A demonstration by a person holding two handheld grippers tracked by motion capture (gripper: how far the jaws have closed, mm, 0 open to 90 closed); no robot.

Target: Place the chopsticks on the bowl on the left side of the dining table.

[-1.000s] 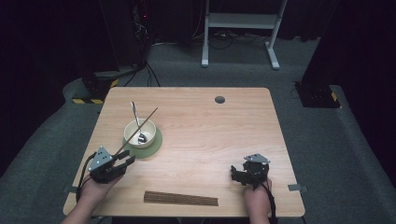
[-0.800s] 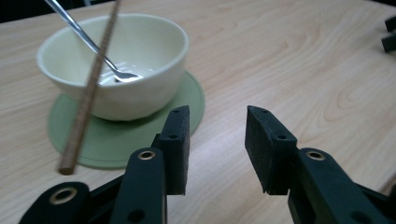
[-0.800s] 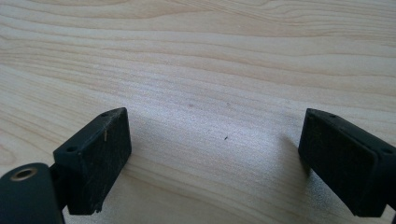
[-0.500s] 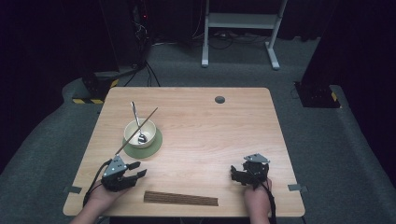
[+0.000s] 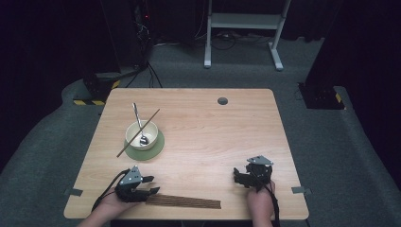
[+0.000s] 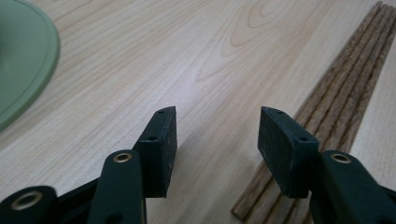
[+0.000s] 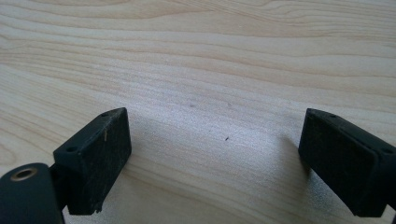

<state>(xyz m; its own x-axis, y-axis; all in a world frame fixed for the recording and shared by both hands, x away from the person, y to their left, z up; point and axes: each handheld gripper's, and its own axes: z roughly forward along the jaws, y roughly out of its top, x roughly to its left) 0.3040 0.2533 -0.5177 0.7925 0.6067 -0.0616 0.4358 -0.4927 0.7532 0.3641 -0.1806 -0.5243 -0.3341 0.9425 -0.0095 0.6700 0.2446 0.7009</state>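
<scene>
A row of several dark brown chopsticks (image 5: 184, 201) lies side by side near the table's front edge. My left gripper (image 5: 150, 185) sits low at the left end of that row, jaws pointing right; its jaws have just been opening and nothing is between them. In the left gripper view the chopsticks (image 6: 345, 93) run up the right side, their near ends just under the right jaw, with my left gripper (image 6: 217, 140) open over bare wood. A cream bowl (image 5: 141, 135) on a green saucer (image 5: 158, 146) holds a spoon (image 5: 139, 124), and one chopstick (image 5: 138, 133) rests across its rim. My right gripper (image 5: 238, 177) stands open on the table at the front right.
The light wooden table (image 5: 213, 137) has a round grey cable hole (image 5: 222, 100) near its far edge. The green saucer's edge (image 6: 23, 60) shows at the left gripper view's left. Behind the table the floor is grey carpet, with a white stand (image 5: 246, 23) on it.
My left gripper has moved right and down toward the front edge, from beside the saucer to the left end of the chopstick row, and its jaws have widened. The right gripper has stayed put.
</scene>
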